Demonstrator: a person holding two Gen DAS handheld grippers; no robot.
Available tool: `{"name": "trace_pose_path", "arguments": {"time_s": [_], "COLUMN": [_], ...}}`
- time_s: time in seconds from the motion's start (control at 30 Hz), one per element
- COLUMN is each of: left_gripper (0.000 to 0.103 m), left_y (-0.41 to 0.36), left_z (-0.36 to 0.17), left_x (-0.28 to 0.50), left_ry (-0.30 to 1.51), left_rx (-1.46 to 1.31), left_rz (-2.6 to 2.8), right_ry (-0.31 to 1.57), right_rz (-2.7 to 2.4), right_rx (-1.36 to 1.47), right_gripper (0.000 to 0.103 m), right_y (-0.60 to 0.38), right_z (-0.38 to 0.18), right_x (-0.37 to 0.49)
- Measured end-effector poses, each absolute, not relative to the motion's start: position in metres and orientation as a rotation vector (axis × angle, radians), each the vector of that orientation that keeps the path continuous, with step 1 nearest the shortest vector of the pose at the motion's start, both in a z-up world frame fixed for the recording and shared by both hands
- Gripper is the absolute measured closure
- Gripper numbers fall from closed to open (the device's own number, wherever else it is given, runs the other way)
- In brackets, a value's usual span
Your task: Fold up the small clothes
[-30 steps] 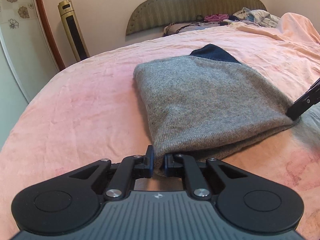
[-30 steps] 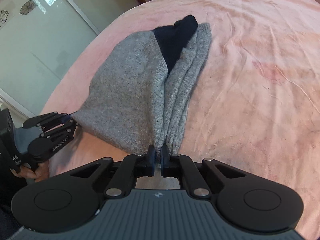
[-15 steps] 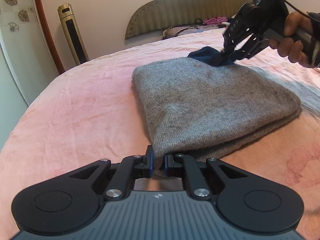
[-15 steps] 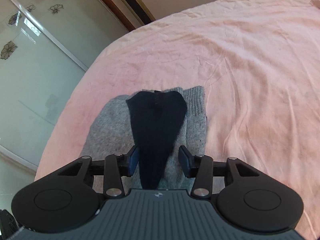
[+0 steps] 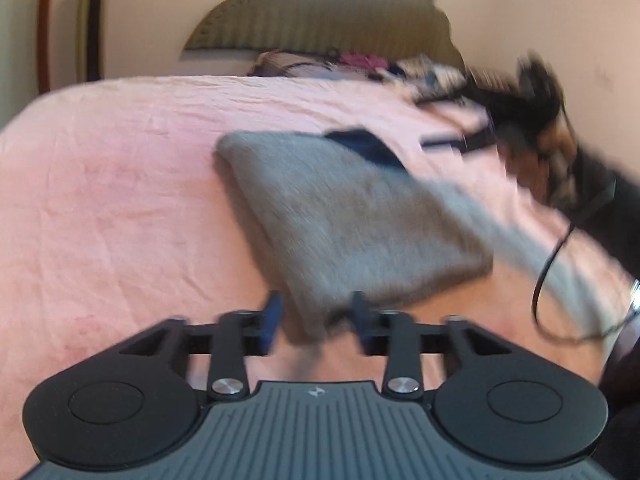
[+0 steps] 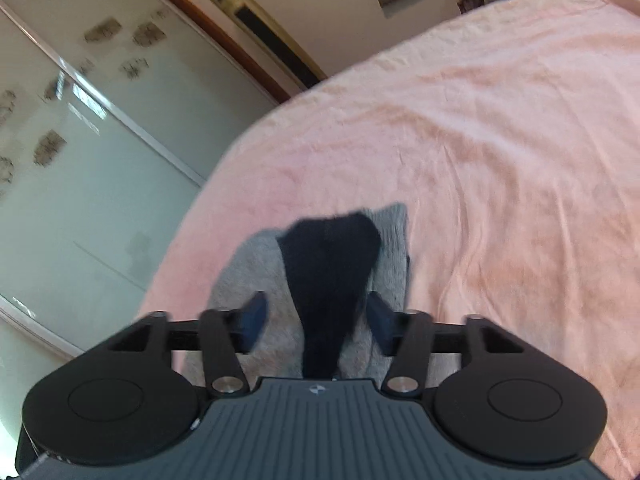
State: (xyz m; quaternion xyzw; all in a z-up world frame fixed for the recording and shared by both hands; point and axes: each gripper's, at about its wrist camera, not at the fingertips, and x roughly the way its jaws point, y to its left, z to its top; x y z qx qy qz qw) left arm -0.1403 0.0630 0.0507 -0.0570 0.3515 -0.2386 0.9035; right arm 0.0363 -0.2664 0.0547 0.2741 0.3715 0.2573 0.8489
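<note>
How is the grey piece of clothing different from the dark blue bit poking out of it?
The grey garment is big and fuzzy-looking; the dark blue piece is much smaller and smoother-looking. The grey garment is folded into a broad flat bundle, while the dark blue piece is a narrow tongue lying over the grey one's end. Both lie on the pink bedspread, and neither claw grips them.

This is a bedroom in a home. Ahead of the left gripper (image 5: pixel 316 322) a wide bed under a pink bedspread (image 5: pixel 120 200) runs to a padded, scalloped headboard (image 5: pixel 320 20) against the far wall, with a loose heap of clothes (image 5: pixel 360 64) at its foot. Up and to the left of the right gripper (image 6: pixel 316 320), beyond the bed's edge, stand frosted sliding doors (image 6: pixel 80 160) printed with flowers and a tall gold tower fan (image 6: pixel 268 32).
</note>
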Motion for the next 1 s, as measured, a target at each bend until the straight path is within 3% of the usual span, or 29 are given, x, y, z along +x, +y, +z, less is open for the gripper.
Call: {"name": "trace_pose_path", "arguments": {"time_s": [0.03,0.17,0.37,0.43,0.47,0.5,0.53,0.57,0.87,0.97,1.0], "left_gripper": [0.024,0.023,0.024,0.029,0.043,0.069,0.071,0.072,0.075,0.066,0.054], "left_y": [0.074,0.102,0.072,0.062,0.055,0.049,0.046,0.046,0.079,0.080,0.084], "left_z": [0.054,0.042,-0.009,-0.012,-0.010,-0.010,-0.010,-0.006,0.044,0.026,0.016], "left_x": [-0.129,-0.048,0.049,0.066,0.073,0.077,0.080,0.079,0.100,0.117,0.116], "left_ry": [0.704,0.722,0.897,0.911,0.920,0.945,0.954,0.946,0.837,0.888,0.924], "left_rx": [-0.196,-0.558,-0.745,-0.758,-0.734,-0.693,-0.672,-0.657,-0.501,-0.413,-0.426], "left_rz": [-0.465,-0.412,-0.457,-0.479,-0.449,-0.421,-0.419,-0.419,-0.363,-0.299,-0.273], "right_ry": [0.784,0.879,0.946,0.948,0.935,0.951,0.983,0.991,0.836,0.862,0.893], "right_rz": [0.538,0.499,0.561,0.579,0.587,0.592,0.584,0.596,0.742,0.671,0.621], "right_rx": [0.588,0.716,0.709,0.714,0.716,0.724,0.714,0.697,0.689,0.695,0.687], "right_gripper": [0.015,0.022,0.025,0.025,0.025,0.043,0.062,0.073,0.076,0.074,0.066], "right_y": [-0.272,-0.282,-0.249,-0.241,-0.238,-0.233,-0.228,-0.223,-0.188,-0.182,-0.181], "right_z": [0.053,0.018,-0.004,-0.008,-0.008,-0.010,-0.014,-0.016,0.031,0.015,0.004], "right_x": [0.039,0.071,0.086,0.091,0.094,0.096,0.098,0.098,0.105,0.135,0.144]}}
